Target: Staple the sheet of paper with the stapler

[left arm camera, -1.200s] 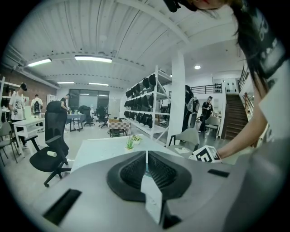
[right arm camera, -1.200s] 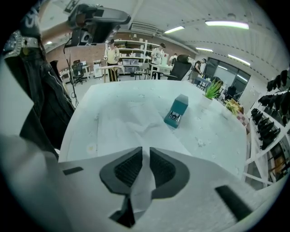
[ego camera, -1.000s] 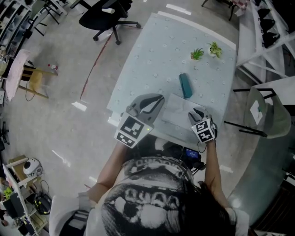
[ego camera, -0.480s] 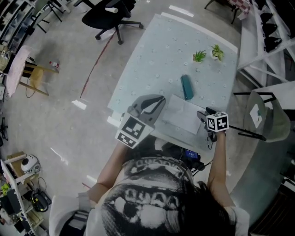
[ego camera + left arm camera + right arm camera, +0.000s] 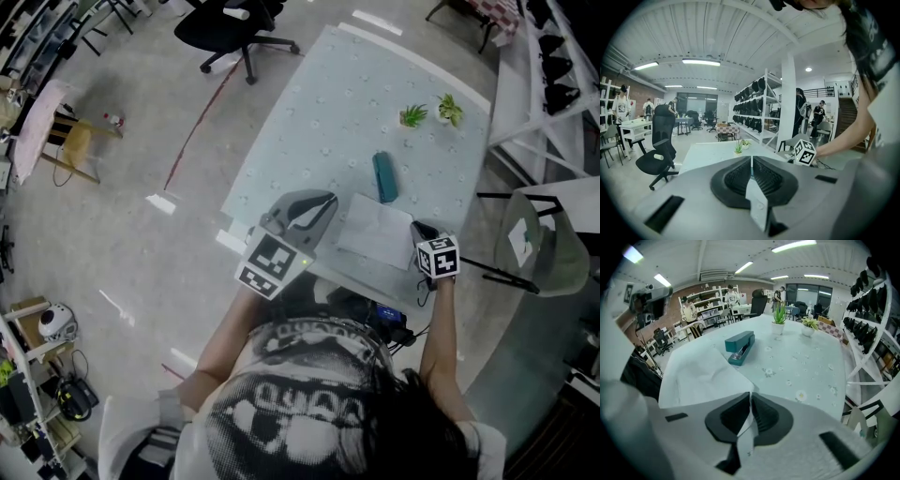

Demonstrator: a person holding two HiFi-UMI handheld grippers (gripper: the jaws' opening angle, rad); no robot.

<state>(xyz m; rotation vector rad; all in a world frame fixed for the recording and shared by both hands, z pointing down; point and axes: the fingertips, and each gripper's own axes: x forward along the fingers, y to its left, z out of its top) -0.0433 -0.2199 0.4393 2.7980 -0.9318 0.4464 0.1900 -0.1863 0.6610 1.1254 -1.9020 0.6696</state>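
Observation:
A white sheet of paper point(image 5: 380, 230) point(image 5: 701, 373) lies near the front edge of the pale flowered table point(image 5: 319, 122). A teal stapler point(image 5: 383, 176) point(image 5: 739, 347) rests just beyond the sheet's far edge. My right gripper point(image 5: 419, 231) point(image 5: 751, 393) sits at the sheet's right corner, pointing steeply down. Its jaws are closing, and the paper's corner lies between their tips. My left gripper point(image 5: 327, 200) point(image 5: 751, 158) hovers by the sheet's left side, shut and holding nothing. The right gripper's marker cube point(image 5: 804, 152) shows in the left gripper view.
Two small potted plants point(image 5: 412, 115) point(image 5: 449, 108) stand at the table's far right. A black office chair point(image 5: 239, 28) is beyond the far left corner. A grey chair point(image 5: 548, 244) stands on the floor right of the table.
My right gripper moved right, from over the sheet's near edge to its right corner. The left gripper stayed where it was.

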